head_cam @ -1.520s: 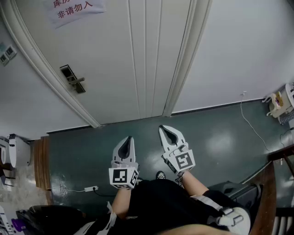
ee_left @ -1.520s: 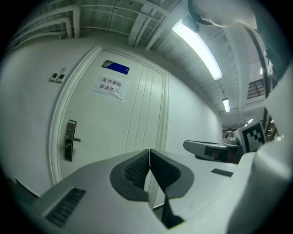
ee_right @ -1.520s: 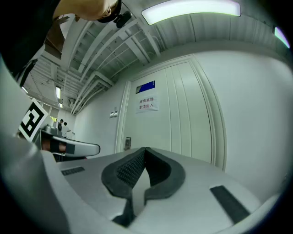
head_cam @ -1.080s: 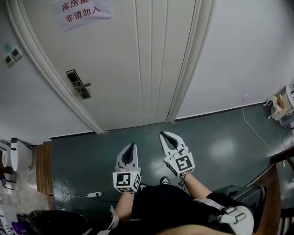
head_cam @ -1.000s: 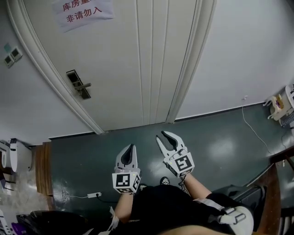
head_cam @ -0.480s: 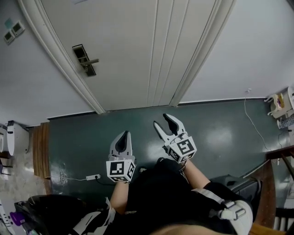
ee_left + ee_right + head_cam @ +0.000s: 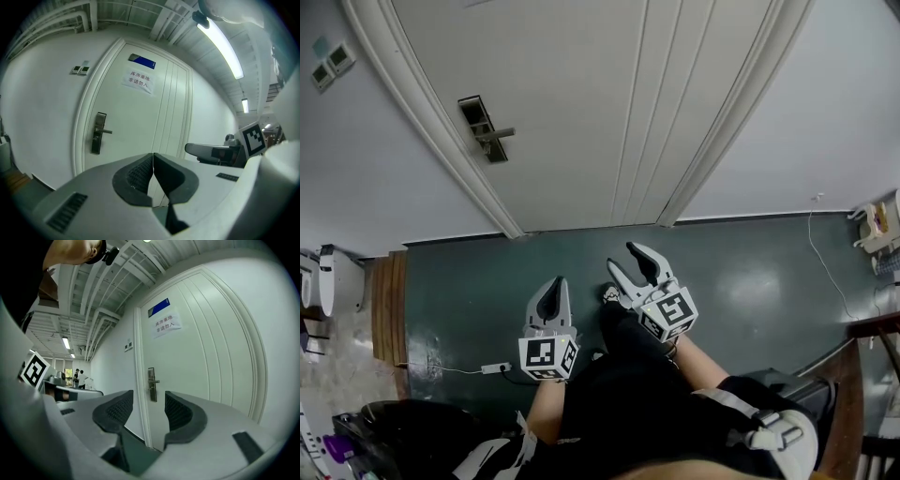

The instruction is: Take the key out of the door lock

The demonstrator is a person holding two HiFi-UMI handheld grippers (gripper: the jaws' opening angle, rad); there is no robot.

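A white door point(image 7: 609, 103) stands closed ahead, with a dark lock plate point(image 7: 485, 129) and a lever handle on its left side. The lock plate point(image 7: 98, 133) also shows in the left gripper view, and the lock plate point(image 7: 151, 384) lies between the jaws' line of sight in the right gripper view. A key is too small to make out. My left gripper point(image 7: 556, 284) is shut and empty, low over the green floor. My right gripper point(image 7: 624, 258) is opening, with nothing between its jaws. Both are well short of the door.
A paper notice point(image 7: 138, 80) and a blue plate point(image 7: 142, 60) hang on the door. Wall switches point(image 7: 330, 66) sit left of the frame. A power strip point(image 7: 494, 367) and a white cable point(image 7: 825, 253) lie on the floor. A wooden step point(image 7: 386, 309) is at the left.
The right gripper's jaws have spread apart from nearly closed. The head view has shifted, so the door lock now sits further right and lower. The left gripper stays shut.
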